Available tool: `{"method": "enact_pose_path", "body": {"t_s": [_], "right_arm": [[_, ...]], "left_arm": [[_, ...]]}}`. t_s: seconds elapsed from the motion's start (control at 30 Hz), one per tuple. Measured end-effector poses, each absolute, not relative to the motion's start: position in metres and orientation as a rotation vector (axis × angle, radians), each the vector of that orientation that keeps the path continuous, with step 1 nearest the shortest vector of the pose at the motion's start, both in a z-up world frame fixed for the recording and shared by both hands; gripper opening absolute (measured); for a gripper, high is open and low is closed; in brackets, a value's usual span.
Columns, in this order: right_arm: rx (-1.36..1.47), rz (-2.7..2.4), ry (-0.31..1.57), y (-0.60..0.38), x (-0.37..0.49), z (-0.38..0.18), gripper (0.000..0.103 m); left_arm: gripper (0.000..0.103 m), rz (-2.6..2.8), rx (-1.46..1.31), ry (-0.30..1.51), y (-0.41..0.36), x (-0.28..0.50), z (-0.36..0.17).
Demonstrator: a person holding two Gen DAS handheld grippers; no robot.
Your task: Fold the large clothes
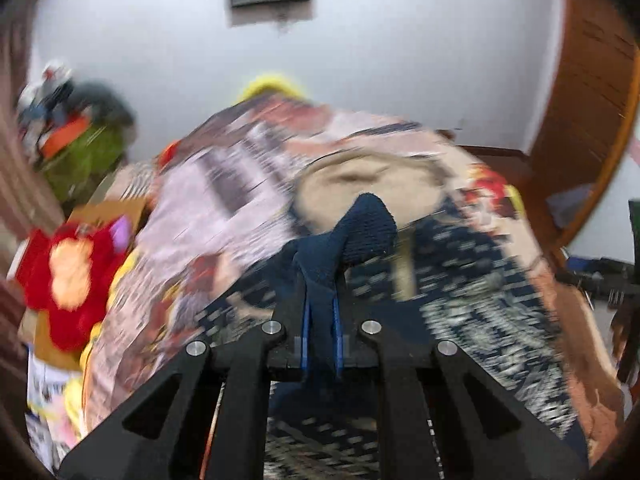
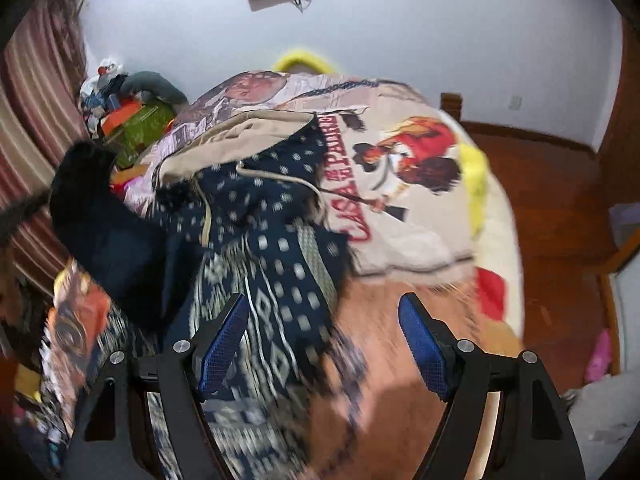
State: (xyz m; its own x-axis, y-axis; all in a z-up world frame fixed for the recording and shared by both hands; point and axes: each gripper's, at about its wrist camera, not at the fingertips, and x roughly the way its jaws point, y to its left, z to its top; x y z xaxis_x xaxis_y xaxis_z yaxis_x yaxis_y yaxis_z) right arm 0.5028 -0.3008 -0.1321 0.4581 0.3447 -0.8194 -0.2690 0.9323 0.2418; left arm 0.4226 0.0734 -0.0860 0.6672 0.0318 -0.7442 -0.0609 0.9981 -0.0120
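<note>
Left gripper: clamped on a fold of plain navy cloth, most likely a cuff or hem of the patterned hooded garment; the bunched fabric pokes out past the blue pads and rises into a peak in front of them.

Right gripper: jaws stand wide apart with nothing between them; the left pad overlaps the garment's edge in the view, the right one hangs over bare brown blanket.

Garment: navy with white dots and diamond bands, tan hood lining and a pale drawstring; it lies crumpled on the bed, one dark sleeve thrown out toward the striped curtain.

Bed cover: a printed blanket with red lettering and a figure in red, spread beneath the garment.

Surroundings: a heap of toys and clothes at the far left, a red plush beside the bed, wooden floor to the right.

Step in hand: judged as lifting one end to spread the garment flat before the first fold.

How to do it well: the free gripper should take the matching corner on the opposite side, then both should pull apart evenly so the cloth tightens without twisting; the hood and its drawstring should be kept from being trapped underneath.

Risk: heavy blur in both views suggests fast motion; a thin pinch of fabric could slip out.
</note>
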Motion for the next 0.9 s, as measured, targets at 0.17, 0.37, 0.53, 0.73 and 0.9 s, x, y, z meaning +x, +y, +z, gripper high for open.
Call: {"method": "enact_pose_path", "body": {"t_s": [0.17,0.37,0.53,0.73,0.9], "right_arm": [[0.161,0.398,1.106,-0.273,0.556,-0.156,0.074],[0.284,0.413,1.189,-0.243,0.607,-0.188,0.059],[0.377,0.415,1.248,-0.234,0.631,-0.216,0.027],[0.33,0.366,1.139,-0.228,0.64,-0.191,0.008],[0.249,0.299,1.101,-0.221,0.654,-0.178,0.008]], "left_arm": [[0.009,0.114,-0.112,0.909,0.13,0.412,-0.13],[0.009,0.13,-0.154,0.96,0.161,0.401,-0.173],[0.01,0.123,-0.146,0.985,0.165,0.394,-0.193],[0.01,0.106,-0.161,1.004,0.168,0.386,-0.203],[0.013,0.095,-0.122,1.041,0.167,0.382,-0.214]]}}
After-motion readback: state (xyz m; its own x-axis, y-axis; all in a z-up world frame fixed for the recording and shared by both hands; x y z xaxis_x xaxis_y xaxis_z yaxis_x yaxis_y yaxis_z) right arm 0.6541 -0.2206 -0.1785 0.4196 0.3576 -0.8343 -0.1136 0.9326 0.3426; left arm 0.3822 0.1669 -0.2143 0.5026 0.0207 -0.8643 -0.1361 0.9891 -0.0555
